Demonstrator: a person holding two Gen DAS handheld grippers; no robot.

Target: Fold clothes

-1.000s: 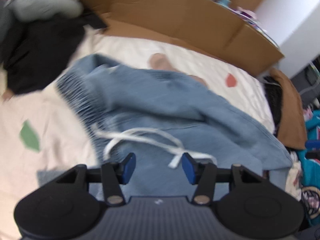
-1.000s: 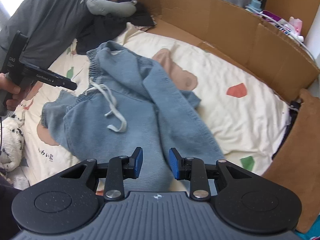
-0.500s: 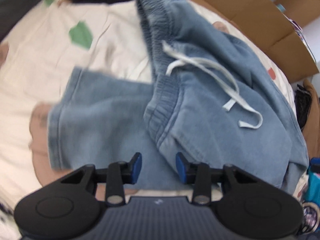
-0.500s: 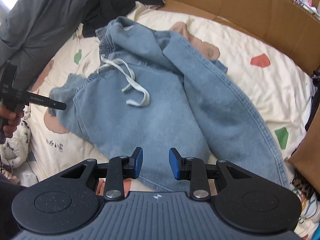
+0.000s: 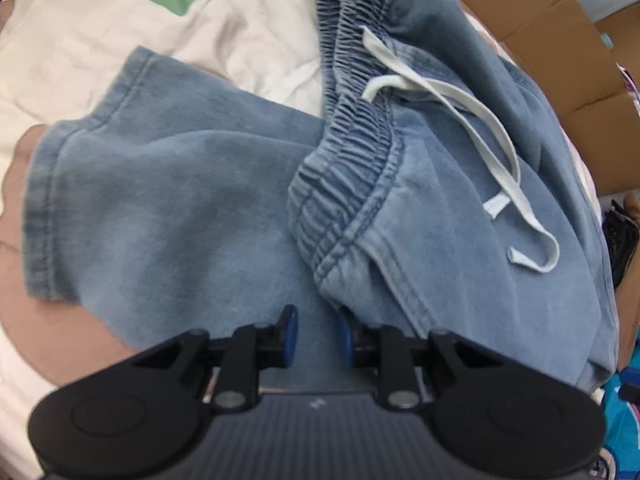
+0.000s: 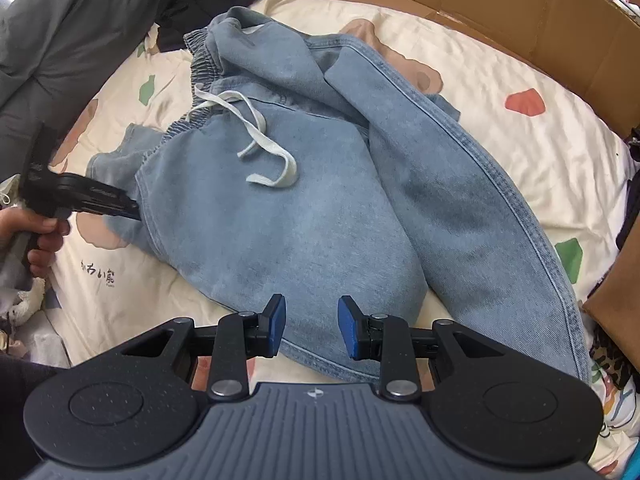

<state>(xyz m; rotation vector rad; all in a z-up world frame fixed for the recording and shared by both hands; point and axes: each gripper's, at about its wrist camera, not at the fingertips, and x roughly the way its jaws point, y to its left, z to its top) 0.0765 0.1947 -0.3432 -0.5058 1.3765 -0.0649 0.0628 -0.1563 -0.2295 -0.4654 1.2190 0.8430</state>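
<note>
Light blue denim trousers with an elastic waistband and a white drawstring lie crumpled on the patterned bedsheet. One leg's hem sticks out under the waistband. My left gripper is open, low over the trousers at the waistband's near corner; it also shows at the left in the right wrist view, its tips at the fabric's edge. My right gripper is open and empty above the trousers' near edge.
A brown cardboard wall borders the far side of the bed. Dark and grey clothes are heaped at the far left. More cardboard and colourful items stand at the right edge.
My left gripper has come down and closer to the waistband's near corner, and its jaws have narrowed. My right gripper has moved nearer to the trousers' lower edge.
</note>
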